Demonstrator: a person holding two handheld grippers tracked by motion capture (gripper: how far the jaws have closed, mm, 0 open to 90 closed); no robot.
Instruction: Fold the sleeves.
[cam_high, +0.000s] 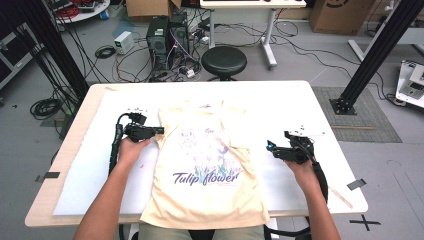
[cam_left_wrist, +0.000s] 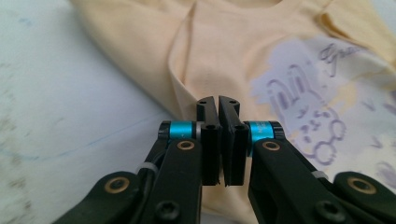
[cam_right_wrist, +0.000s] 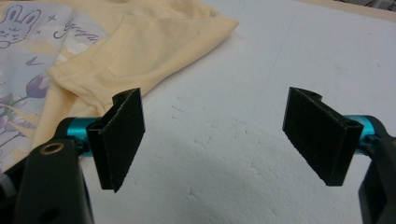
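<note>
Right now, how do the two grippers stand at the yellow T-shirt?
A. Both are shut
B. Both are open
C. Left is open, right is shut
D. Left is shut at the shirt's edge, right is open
D: the left gripper has its jaws pressed together at the edge of the yellow T-shirt, while the right gripper has its jaws wide apart over the white table cover.

Bright even light, soft close-range blur

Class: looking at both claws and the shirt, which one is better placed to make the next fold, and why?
Probably the left claw: its jaws are shut at the shirt edge. The right claw hangs open beside the sleeve.
</note>
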